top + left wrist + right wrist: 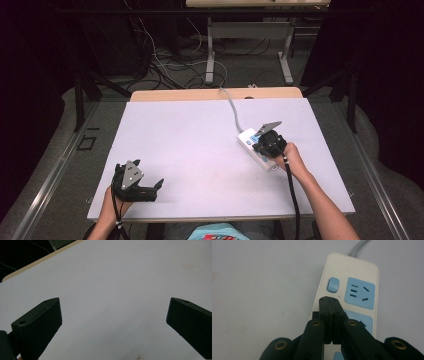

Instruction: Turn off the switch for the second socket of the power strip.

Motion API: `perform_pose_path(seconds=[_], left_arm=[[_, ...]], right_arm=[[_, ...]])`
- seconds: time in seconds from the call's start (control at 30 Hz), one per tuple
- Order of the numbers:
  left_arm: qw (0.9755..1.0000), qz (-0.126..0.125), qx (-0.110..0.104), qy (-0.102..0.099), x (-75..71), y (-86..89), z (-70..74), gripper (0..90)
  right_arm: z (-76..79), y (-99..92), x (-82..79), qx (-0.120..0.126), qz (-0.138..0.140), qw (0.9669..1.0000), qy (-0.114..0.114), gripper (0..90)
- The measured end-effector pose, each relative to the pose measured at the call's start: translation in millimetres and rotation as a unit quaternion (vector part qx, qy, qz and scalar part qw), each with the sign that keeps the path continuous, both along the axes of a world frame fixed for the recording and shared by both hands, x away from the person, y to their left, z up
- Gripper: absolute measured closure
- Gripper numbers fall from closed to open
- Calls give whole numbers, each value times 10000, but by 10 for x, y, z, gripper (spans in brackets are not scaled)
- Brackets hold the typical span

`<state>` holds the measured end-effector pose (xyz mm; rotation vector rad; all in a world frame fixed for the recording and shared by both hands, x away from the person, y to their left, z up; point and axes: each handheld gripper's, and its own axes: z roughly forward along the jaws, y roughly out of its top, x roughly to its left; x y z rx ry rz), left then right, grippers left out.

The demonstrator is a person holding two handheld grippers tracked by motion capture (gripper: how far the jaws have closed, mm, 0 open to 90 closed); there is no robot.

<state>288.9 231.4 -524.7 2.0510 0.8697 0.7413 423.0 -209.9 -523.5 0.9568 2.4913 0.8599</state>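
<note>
White power strip [257,148] sits on the right part of the board [200,150], lying at an angle, grey cord [232,107] running off the far edge. No containers on the table.

Right gripper [268,142] is directly over the strip, hand [291,159] behind it. In the right gripper view the jaws are pressed together, nothing between them, tips over the strip's [348,282] casing just below the blue switch [332,284]. Can't tell if the tips touch the casing or hover above it. One blue socket [361,293] is fully visible next to the switch; the next one down is half covered by the jaws, a third is cut off at the bottom edge of the frame. Cord [359,247] exits at the top, cropped.

Left gripper [145,192] is at the near left corner of the board, well apart from the strip, left hand [112,205] partly off the edge. Jaws spread wide; in the left gripper view bare board [112,285] lies between them, right jaw cropped by the frame.

Under the far desk, a tangle of cables [170,60] on the floor, too dark to sort out. Surroundings at both sides are black.
</note>
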Motion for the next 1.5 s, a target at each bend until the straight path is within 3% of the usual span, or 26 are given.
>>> perform_pose_path(seconds=[0.5, 0.6, 0.63, 0.7, 0.93, 1.03, 1.1, 1.2, 1.5], left_arm=[[10000, -1, -16, 15, 0, -11, -5, 0], [10000, -15, 11, 44, -2, -9, -1, 0], [10000, -10, 3, 32, -1, -9, -3, 0], [10000, -8, 2, 24, -2, -7, -2, 0], [10000, -18, 8, 44, 0, -12, -2, 0], [10000, -21, 15, 39, -2, -15, -1, 1], [10000, -21, 30, 37, -5, -15, 0, 0], [10000, -16, 33, 33, -6, -16, 2, 0], [10000, -20, 47, 40, -5, -18, 1, 0]], right_arm=[[-2, -12, 14, -9, 49, 10000, -36, 900], [12, -17, 7, -26, 22, 9999, 111, 900], [0, -20, 13, 36, 20, 10000, -12, 900], [1, -22, 13, 33, 25, 10000, -14, 900], [-5, -15, 12, 49, -60, 10000, 31, 900], [0, -20, 15, 23, -35, 9999, 148, 900], [-22, -14, 15, 148, -46, 9999, 52, 900], [-1, -21, 13, 12, -17, 10000, 92, 900], [-11, -12, 12, 77, -86, 9999, 79, 900]])
